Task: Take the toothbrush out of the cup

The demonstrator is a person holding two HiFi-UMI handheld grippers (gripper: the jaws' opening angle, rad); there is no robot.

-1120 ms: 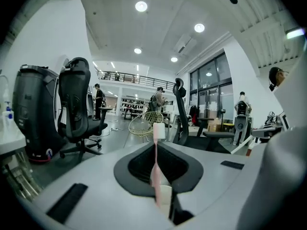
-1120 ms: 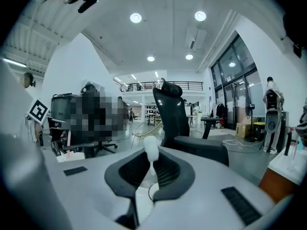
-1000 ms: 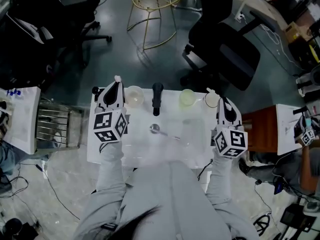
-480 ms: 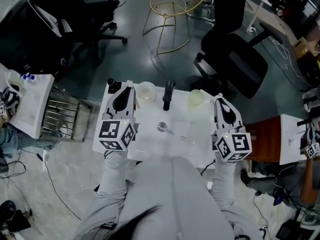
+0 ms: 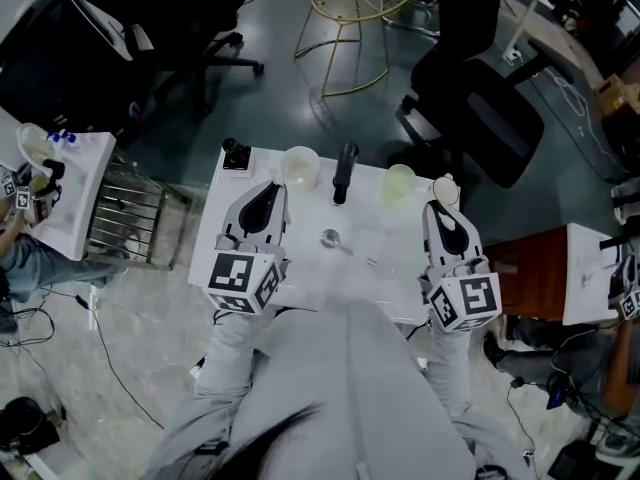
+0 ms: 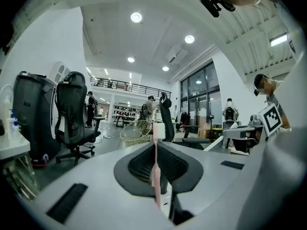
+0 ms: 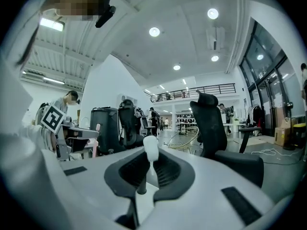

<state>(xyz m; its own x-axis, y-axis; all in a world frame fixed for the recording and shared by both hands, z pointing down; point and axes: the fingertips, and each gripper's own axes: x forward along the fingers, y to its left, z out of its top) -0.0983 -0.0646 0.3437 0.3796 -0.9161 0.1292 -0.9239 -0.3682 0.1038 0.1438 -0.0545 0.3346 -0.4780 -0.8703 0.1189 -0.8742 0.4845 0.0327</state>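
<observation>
Pink handle, white bristle head: the toothbrush (image 6: 155, 176) is out of the cup and pinched upright in our left gripper (image 6: 156, 147), jaws pressed together on the handle w/ the head sticking up past the tips. Our right gripper (image 7: 146, 162) is likewise clamped, on a white stick w/ a rounded top (image 7: 150, 150); we can't tell what it is.

From the head view, both grippers are over the white table (image 5: 395, 268), left gripper (image 5: 275, 190) at the left side and right gripper (image 5: 438, 208) at the right, well apart. Along the far edge are 2 containers: a whitish cup (image 5: 300, 165), just beyond the left gripper's tips but apart from them, and a pale green cup (image 5: 399, 182) nearer the right gripper. Their insides are too small to read. A black upright object (image 5: 344, 173) stands btw the cups. A small shiny spoon-like thing (image 5: 330, 238) lies mid-table.
</observation>
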